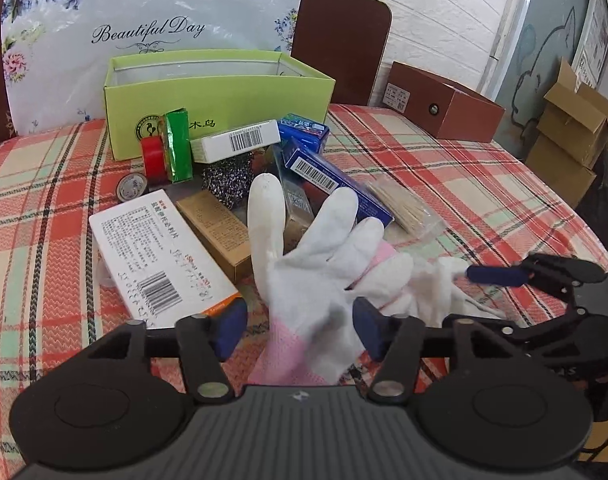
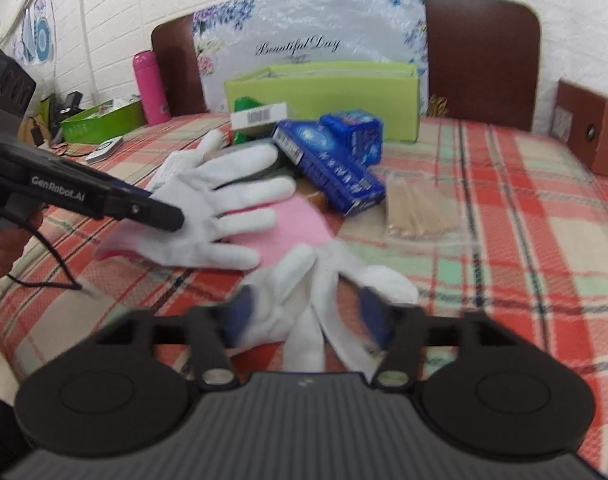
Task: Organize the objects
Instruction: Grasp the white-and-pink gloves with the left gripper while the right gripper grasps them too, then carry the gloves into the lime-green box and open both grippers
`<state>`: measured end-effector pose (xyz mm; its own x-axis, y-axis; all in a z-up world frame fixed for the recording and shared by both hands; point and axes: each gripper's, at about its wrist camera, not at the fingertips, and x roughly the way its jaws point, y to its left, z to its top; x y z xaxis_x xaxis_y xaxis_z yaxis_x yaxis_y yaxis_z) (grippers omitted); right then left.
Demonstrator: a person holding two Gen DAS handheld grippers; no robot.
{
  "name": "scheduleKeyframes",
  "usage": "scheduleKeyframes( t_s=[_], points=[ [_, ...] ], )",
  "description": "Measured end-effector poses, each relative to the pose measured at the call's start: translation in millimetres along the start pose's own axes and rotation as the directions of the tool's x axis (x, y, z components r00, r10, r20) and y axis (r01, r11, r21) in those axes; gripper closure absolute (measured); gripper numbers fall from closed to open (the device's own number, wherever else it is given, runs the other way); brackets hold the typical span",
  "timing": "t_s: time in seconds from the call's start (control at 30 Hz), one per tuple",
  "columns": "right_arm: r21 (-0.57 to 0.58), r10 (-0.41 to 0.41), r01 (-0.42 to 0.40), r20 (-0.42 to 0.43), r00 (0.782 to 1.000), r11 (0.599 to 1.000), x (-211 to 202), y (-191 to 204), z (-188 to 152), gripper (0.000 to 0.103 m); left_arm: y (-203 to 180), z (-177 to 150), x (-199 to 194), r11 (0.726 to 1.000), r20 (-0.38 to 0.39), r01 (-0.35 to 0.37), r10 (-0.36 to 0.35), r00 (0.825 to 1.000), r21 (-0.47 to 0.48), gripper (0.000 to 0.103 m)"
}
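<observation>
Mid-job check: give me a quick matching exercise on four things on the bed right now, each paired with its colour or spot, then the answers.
Things:
1. tape roll
2. flask
3. open box
4. toothpick bundle

Descriptions:
A. lime green, standing behind the pile
B. pink, upright at the headboard
C. red, beside the shiny green packet
D. pale wood, in a clear bag right of the blue cartons

Pairs: 1-C, 2-B, 3-A, 4-D

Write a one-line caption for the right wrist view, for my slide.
Right gripper straddles a white glove on the plaid cloth, a second glove beside it.
</observation>
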<state>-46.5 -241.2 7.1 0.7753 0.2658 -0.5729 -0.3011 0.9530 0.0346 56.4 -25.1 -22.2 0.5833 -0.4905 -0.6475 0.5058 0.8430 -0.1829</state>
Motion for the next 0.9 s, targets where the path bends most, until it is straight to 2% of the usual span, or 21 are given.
scheduleKeyframes(
  t_s=[0.07,0.13,0.17,0.23,0.27,0.3,0.4,0.43,0.5,0.53,0.57,0.7,0.9],
  points=[
    [-0.026,-0.009,0.009,0.011,1.000,1.000,3.5,0.9,4.2,0.031,-2.7,1.3,3.8,1.000,-0.004,0.011,-0.011,1.000,0.011,0.042],
    [-0.031,0.013,-0.012,0.010,1.000,0.999,10.1,2.7,6.8,0.031,-2.9,1.2,4.8,1.000,-0.013,0.026,-0.026,1.000,0.002,0.053],
    [-0.041,0.018,-0.018,0.003,1.000,0.999,13.8,5.3,7.3,0.031,-3.1,0.6,4.3,1.000,-0.018,0.028,-0.028,0.999,0.003,0.066],
    [-0.066,0.016,-0.017,-0.014,1.000,0.998,20.9,11.2,5.2,0.032,-1.2,-1.9,1.9,1.000,-0.020,0.031,-0.031,0.999,-0.006,0.072],
    [-0.066,0.019,-0.021,-0.027,0.999,0.998,23.7,12.5,3.5,0.032,0.3,-3.3,0.7,0.999,-0.021,0.035,-0.035,0.999,-0.016,0.082],
    [-0.056,0.027,-0.029,-0.041,0.999,0.998,26.0,13.1,1.0,0.032,1.7,-4.2,-0.4,0.999,-0.024,0.041,-0.042,0.999,-0.026,0.086],
    [-0.025,0.057,-0.058,-0.063,0.996,0.998,27.9,11.7,-5.8,0.038,2.8,-5.8,-2.2,0.999,-0.022,0.035,-0.036,0.999,-0.030,0.086],
    [-0.030,0.060,-0.062,-0.062,0.996,0.998,26.6,12.4,-7.0,0.043,2.7,-5.5,-2.0,0.999,-0.022,0.034,-0.034,0.999,-0.031,0.086],
    [-0.014,0.091,-0.092,-0.063,0.994,0.996,23.6,12.1,-5.8,0.066,3.1,-5.1,-2.9,0.998,-0.019,0.046,-0.047,0.999,-0.037,0.088],
    [-0.005,0.081,-0.082,-0.062,0.995,0.997,22.2,12.1,-4.8,0.079,3.1,-4.5,-4.6,0.998,-0.014,0.055,-0.056,0.998,-0.039,0.090],
    [-0.004,0.068,-0.068,-0.059,0.996,0.998,20.5,12.0,-3.6,0.085,2.6,-3.5,-7.2,0.997,-0.008,0.063,-0.063,0.998,-0.038,0.093],
    [0.016,0.089,-0.088,-0.016,0.996,0.996,3.9,9.0,7.9,0.088,2.4,5.3,-29.4,0.995,0.052,0.093,-0.091,0.994,-0.036,0.093],
    [0.031,0.104,-0.108,0.103,0.989,0.994,-24.5,-4.0,47.5,0.089,8.7,34.7,-63.0,0.995,0.183,0.079,-0.067,0.981,-0.057,0.093]
  ],
)
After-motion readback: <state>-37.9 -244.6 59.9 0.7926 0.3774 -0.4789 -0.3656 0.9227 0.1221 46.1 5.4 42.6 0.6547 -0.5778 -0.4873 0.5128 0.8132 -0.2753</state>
